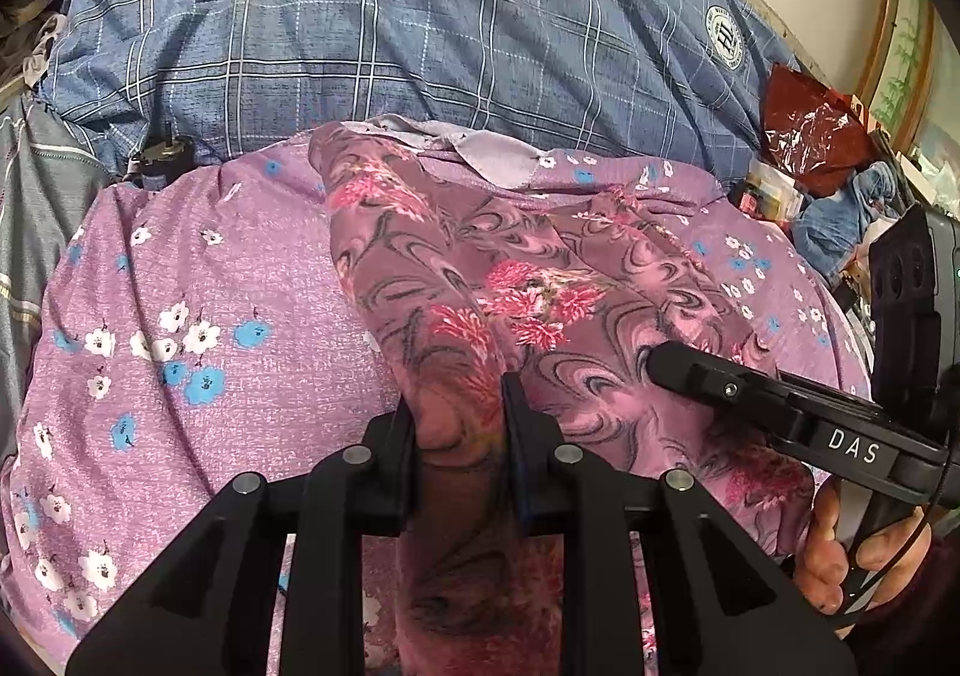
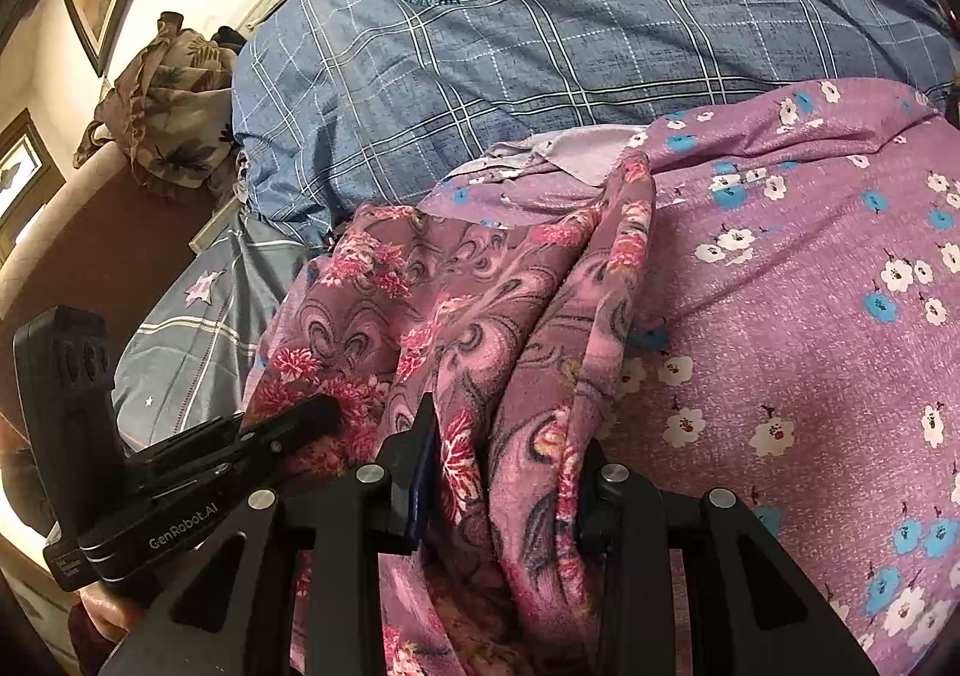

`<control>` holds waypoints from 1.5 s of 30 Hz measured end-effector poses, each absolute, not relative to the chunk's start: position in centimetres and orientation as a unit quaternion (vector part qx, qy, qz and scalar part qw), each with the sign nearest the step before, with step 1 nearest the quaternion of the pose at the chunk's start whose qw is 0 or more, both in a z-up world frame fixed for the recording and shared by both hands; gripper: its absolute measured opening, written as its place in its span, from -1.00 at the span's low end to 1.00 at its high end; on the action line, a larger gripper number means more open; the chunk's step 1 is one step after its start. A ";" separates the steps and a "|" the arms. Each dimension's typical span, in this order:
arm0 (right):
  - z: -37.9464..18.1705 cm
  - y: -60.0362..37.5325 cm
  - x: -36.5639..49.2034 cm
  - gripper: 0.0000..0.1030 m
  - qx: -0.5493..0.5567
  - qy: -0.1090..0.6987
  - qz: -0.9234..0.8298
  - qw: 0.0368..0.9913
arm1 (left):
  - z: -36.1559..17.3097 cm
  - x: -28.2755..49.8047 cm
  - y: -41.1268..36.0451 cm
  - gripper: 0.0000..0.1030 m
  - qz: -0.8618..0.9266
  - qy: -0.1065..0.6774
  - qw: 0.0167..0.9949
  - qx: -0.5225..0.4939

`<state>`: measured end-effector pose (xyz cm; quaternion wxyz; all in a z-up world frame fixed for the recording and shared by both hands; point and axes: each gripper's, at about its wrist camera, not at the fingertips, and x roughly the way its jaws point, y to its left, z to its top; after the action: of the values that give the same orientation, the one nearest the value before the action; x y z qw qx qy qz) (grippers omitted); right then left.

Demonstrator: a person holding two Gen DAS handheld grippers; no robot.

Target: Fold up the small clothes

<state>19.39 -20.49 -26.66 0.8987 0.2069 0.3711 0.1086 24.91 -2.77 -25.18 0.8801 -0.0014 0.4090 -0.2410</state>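
Folding is judged barely begun: the pink floral garment (image 1: pixel 528 286) is bunched on the purple flowered bedcover (image 1: pixel 198 280) — no neat fold is seen. Left gripper (image 1: pixel 459 418) and right gripper (image 2: pixel 510 448) jaws are each pinched on a gathered ridge (smoothing remains).

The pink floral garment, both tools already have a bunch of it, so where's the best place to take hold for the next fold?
Probably the far edge of the pink floral garment, near the pale lining. It lies flat and exposed there on the purple flowered sheet, so one tool can come in low from the near side. Left tool and right tool currently pinch bunched ridges, poor for a clean fold.
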 end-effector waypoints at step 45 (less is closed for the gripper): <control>-30.0 -23.3 21.0 -0.26 0.223 0.389 0.062 0.892 | -28.3 27.8 -4.0 -0.22 -0.191 0.444 0.876 0.011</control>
<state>21.03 -23.28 -29.98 0.8917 0.2226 0.3892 0.0616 27.78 -4.04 -28.35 0.8756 0.0113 0.4435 -0.1909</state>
